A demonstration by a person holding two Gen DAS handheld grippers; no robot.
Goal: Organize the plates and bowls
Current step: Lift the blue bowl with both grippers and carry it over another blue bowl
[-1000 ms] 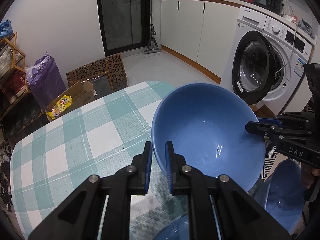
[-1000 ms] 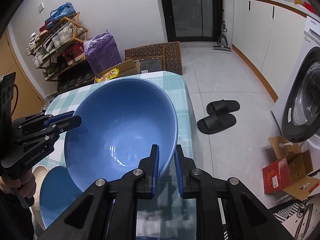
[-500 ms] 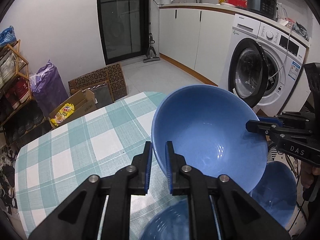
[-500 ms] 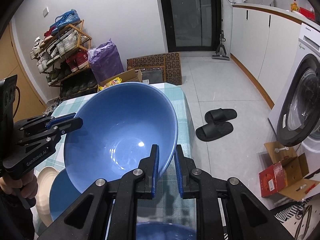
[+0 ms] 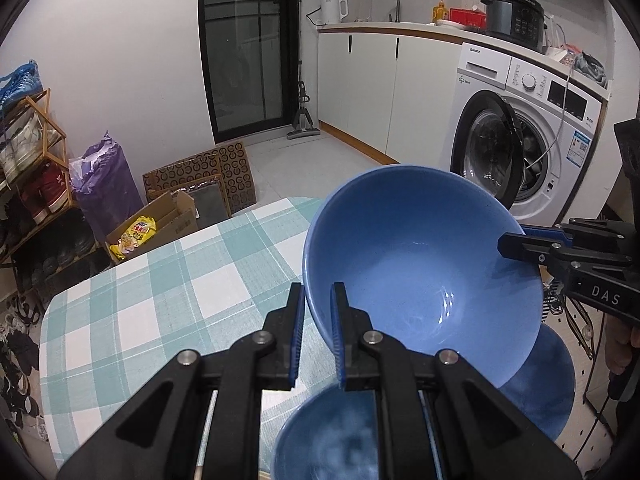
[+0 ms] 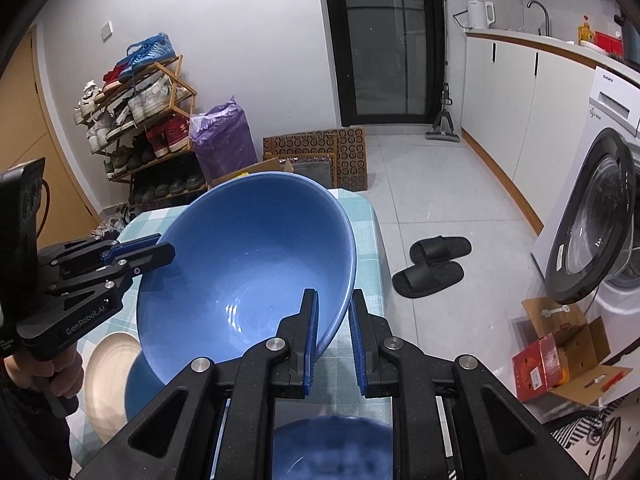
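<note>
Blue bowl [image 5: 424, 264] is hanging tilted above the checked tabletop [image 5: 160, 296], with the left hand-held gripper [image 5: 316, 332] and right hand-held gripper [image 6: 334, 344] each clamping opposite rims. Two smaller blue bowls [image 5: 548, 380] are sitting below it.

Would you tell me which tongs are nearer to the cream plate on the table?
Left. The left tongs hang over the cream plate; the right tongs grip the blue bowl's opposite rim.

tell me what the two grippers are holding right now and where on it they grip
Both hold the same large blue bowl by its rim, on opposite sides: the left gripper pinches one edge, the right gripper the other.
</note>
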